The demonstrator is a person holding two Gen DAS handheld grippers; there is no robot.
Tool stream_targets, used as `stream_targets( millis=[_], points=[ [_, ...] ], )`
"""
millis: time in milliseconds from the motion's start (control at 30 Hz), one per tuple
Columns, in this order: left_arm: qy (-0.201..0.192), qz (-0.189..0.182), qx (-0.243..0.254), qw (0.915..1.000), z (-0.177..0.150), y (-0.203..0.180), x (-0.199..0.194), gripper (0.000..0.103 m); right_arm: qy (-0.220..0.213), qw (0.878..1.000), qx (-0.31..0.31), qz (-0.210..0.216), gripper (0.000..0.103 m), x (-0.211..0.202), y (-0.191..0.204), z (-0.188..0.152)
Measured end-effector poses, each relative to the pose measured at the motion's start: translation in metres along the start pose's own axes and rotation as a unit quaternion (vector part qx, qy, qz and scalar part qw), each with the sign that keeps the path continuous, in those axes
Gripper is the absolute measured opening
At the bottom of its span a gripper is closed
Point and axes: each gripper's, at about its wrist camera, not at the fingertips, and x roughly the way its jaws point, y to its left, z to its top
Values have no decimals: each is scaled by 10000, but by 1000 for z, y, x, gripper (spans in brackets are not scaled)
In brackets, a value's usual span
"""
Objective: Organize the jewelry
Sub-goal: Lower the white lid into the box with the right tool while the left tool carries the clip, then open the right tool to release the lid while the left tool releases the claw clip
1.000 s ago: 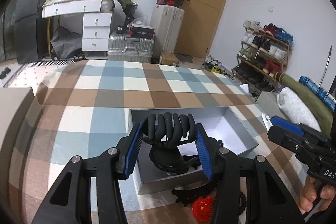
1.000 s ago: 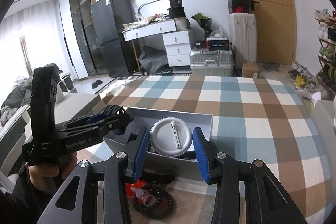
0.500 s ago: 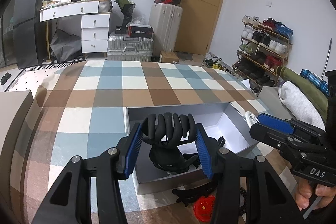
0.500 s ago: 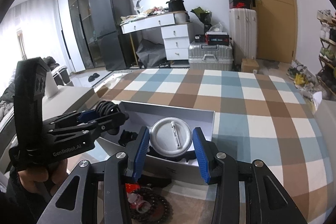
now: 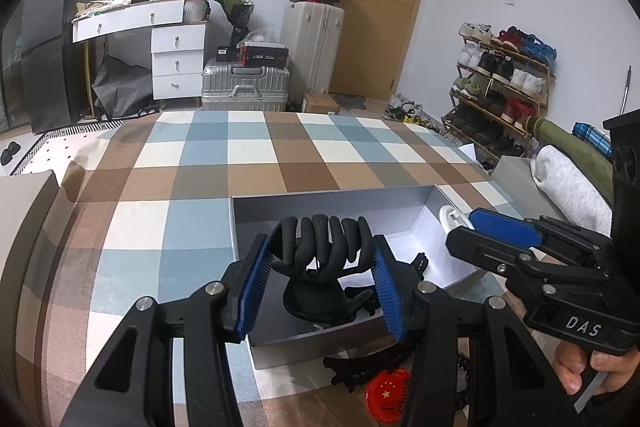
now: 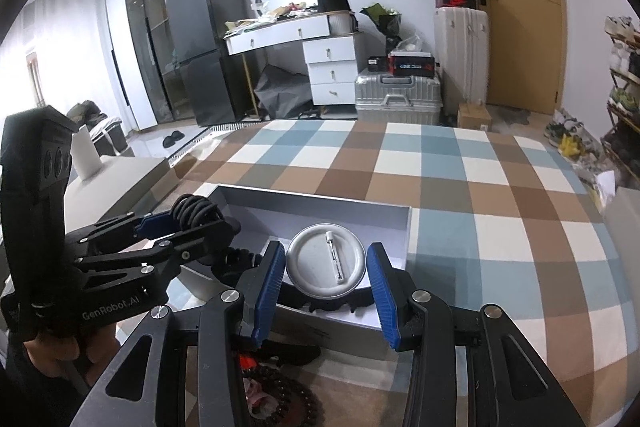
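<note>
Left wrist view: the left gripper (image 5: 320, 267) clamps a black claw hair clip (image 5: 322, 243) between its blue pads, teeth curling upward, long axis crosswise between the fingers, over the near end of the grey box (image 5: 332, 197). The gripper slopes downward.

Right wrist view: the right gripper (image 6: 326, 277) grips a round silver pin badge (image 6: 326, 265) at its edges, back facing the camera, pin bar running near-upright, over the grey box's (image 6: 320, 201) near wall. It too slopes downward.
</note>
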Motion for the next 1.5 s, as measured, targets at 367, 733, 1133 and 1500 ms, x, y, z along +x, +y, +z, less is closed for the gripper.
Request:
stream_targets(
  millis=[367,733,1133,1500],
  points=[
    [19,25,59,10000,-1,-1,3,44,128,9999,-61,-17,41,12,5,-2],
    [92,62,49,9999,-4,-3,5,44,86,9999,-110,58,42,8,7,-1],
    [115,-103,-6,9999,-4,-3,2,55,-69,9999,-80,-81,99,-24,-1,-12],
    [80,114,197,9997,-11,-16,-15,102,83,9998,168,-89,103,-45,-16,-32]
  ],
)
